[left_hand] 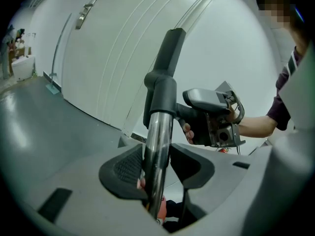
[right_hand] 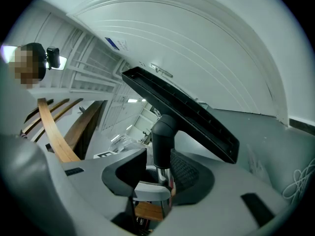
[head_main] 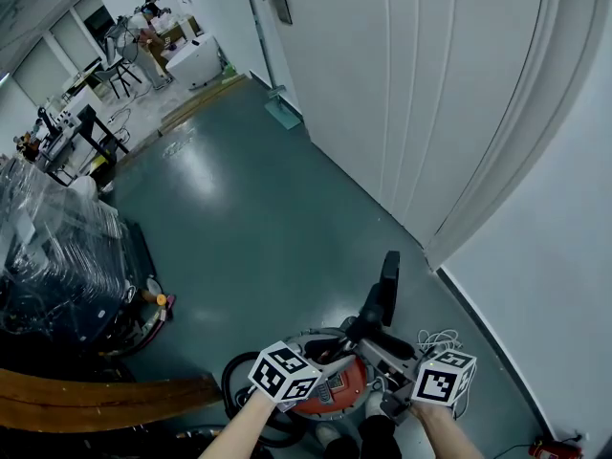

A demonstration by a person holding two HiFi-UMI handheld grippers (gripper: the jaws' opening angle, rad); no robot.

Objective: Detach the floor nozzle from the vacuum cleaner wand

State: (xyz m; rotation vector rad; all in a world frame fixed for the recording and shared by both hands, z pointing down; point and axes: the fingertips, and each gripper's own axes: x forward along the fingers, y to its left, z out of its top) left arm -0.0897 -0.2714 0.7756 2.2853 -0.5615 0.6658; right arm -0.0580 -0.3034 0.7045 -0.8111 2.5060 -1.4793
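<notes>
The vacuum's red canister (head_main: pixel 330 395) lies on the floor at my feet. Its chrome wand (left_hand: pixel 158 151) rises to a black neck (left_hand: pixel 165 95) and the long black floor nozzle (head_main: pixel 388 285), which is raised off the floor. My left gripper (left_hand: pixel 157 170) is open, with the chrome wand between its pads just below the neck. My right gripper (right_hand: pixel 158 173) is open too, and the neck (right_hand: pixel 162 134) and wand stand between its jaws with a gap on the left side. The nozzle (right_hand: pixel 182 112) slants across above it. Both marker cubes (head_main: pixel 284 373) (head_main: pixel 443 379) flank the wand.
A white door and wall (head_main: pixel 430 94) run along the right. Wooden planks (head_main: pixel 96 400) lie at the lower left, with plastic-wrapped goods (head_main: pixel 57 256) behind them. A coiled white cable (head_main: pixel 442 338) lies by the wall. A black hose (head_main: pixel 237 381) curls beside the canister.
</notes>
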